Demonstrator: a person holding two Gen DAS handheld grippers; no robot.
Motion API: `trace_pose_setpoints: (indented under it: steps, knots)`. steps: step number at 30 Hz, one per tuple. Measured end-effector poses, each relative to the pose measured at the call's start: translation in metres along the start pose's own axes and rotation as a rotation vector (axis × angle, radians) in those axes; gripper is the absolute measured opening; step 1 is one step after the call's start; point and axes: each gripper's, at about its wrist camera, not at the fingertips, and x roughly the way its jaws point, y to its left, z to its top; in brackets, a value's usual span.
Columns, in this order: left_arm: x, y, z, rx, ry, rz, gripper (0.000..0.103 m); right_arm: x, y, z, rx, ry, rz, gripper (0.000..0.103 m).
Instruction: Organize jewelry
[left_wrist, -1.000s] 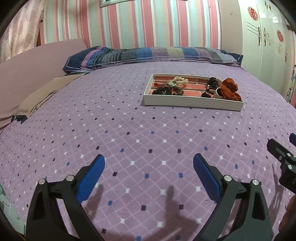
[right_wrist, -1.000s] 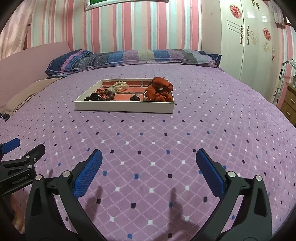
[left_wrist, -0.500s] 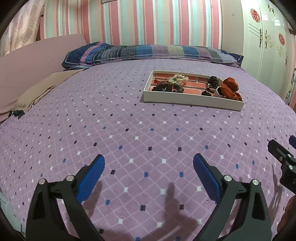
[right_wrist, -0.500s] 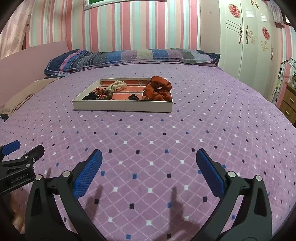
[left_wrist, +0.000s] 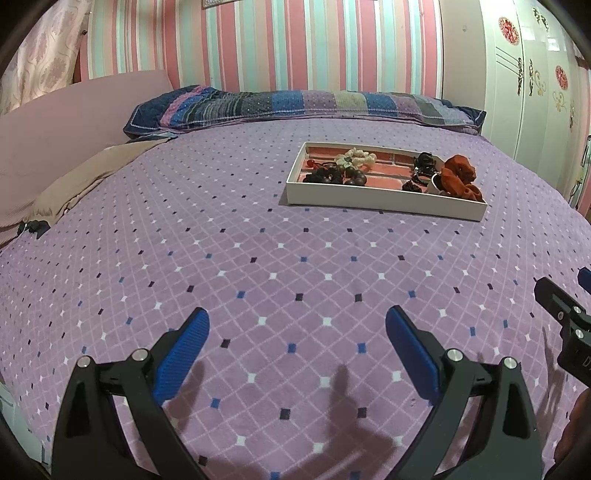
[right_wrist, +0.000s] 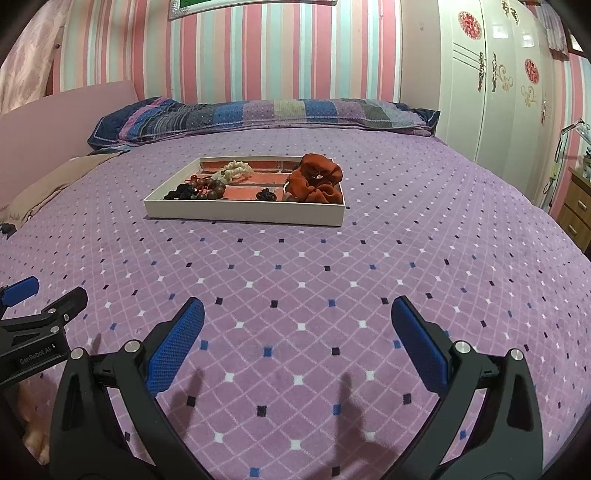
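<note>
So both grippers were just hanging low over the purple diamond-pattern bedspread (left_wrist: 258, 258) at the near end of the bed, side by side. The left gripper (left_wrist: 297, 325) had its blue pads spread wide with nothing between them, and the right gripper (right_wrist: 297, 317) was the same, wide apart and holding nothing. The white tray (right_wrist: 243, 214) sat well away from both, out toward the far middle of the bed, a bit right of centre in the left view. Inside it, a rust-orange scrunchie (right_wrist: 316, 179) took up the right end, a cream beaded piece (right_wrist: 236, 170) lay near the far wall, dark bead bracelets (right_wrist: 199, 190) were bunched at the left, and a small black hair tie (right_wrist: 266, 194) sat just left of the scrunchie. A striped pillow (left_wrist: 303, 105) ran along the far edge under the pink striped wall
</note>
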Motion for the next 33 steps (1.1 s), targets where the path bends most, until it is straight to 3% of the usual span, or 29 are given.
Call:
trace_pose_setpoints:
  steps: [33]
  knots:
    - [0.0011, 0.0005, -0.0014, -0.004, -0.002, 0.008, 0.094, -0.0017, -0.0006, 0.001, -0.003, -0.002, 0.004, 0.099]
